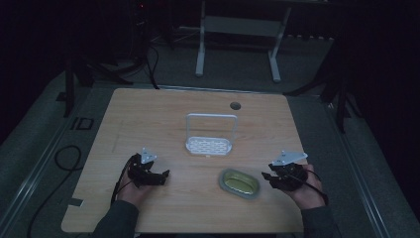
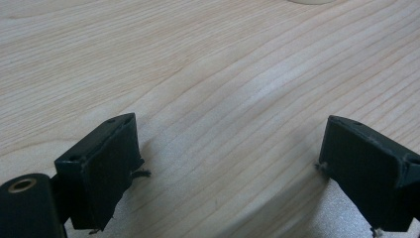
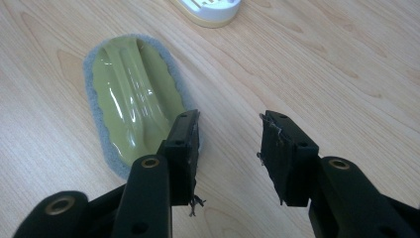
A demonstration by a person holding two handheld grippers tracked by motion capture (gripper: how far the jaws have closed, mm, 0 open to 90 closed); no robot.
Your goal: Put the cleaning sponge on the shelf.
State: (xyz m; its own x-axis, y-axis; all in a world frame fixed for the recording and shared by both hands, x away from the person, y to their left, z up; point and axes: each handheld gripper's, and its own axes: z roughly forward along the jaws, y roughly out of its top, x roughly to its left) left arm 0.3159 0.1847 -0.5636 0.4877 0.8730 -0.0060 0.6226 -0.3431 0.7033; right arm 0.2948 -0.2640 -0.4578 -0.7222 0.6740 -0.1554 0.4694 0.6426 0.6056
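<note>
Both hand-held grippers rest spread: left hand-held gripper (image 2: 230,163) over bare table (image 2: 208,74); what looks like a scrubbing pad (image 3: 133,96) lies just beside the right hand-held gripper (image 3: 229,148).

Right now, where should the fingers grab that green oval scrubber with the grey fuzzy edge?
Probably across its narrow width, from above. The green oval scrubber lies flat on the wooden table, its raised glossy ridge running lengthwise. The open right gripper sits beside its near end, so it is the closer one.
</note>
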